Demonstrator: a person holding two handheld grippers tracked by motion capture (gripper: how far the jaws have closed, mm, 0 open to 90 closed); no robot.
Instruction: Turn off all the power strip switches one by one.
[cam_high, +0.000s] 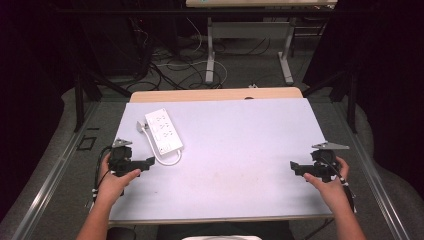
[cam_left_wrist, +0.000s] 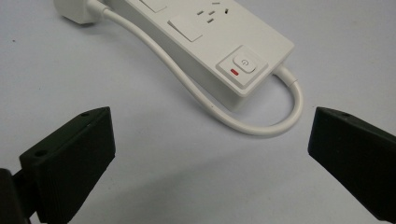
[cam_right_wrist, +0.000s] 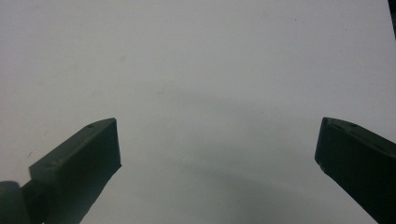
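Observation:
A white power strip (cam_high: 163, 130) lies on the table's left half, its white cable (cam_high: 159, 152) looping round the near end to a plug (cam_high: 141, 126) beside it. In the left gripper view the strip (cam_left_wrist: 219, 42) shows its switch with a red mark (cam_left_wrist: 242, 64) and the cable loop (cam_left_wrist: 261, 126). My left gripper (cam_high: 149, 164) sits just near-left of the strip, open and empty, its jaws wide apart (cam_left_wrist: 210, 149). At the table's right edge my right gripper (cam_high: 295, 168) is open too, jaws spread (cam_right_wrist: 217, 149) over bare white surface.
The white table top (cam_high: 240, 150) has a wooden strip (cam_high: 215, 94) along its far edge. Behind it, the floor holds tangled cables (cam_high: 170, 65) and another desk's legs (cam_high: 210, 50). Dark frame bars (cam_high: 79, 100) stand at both sides.

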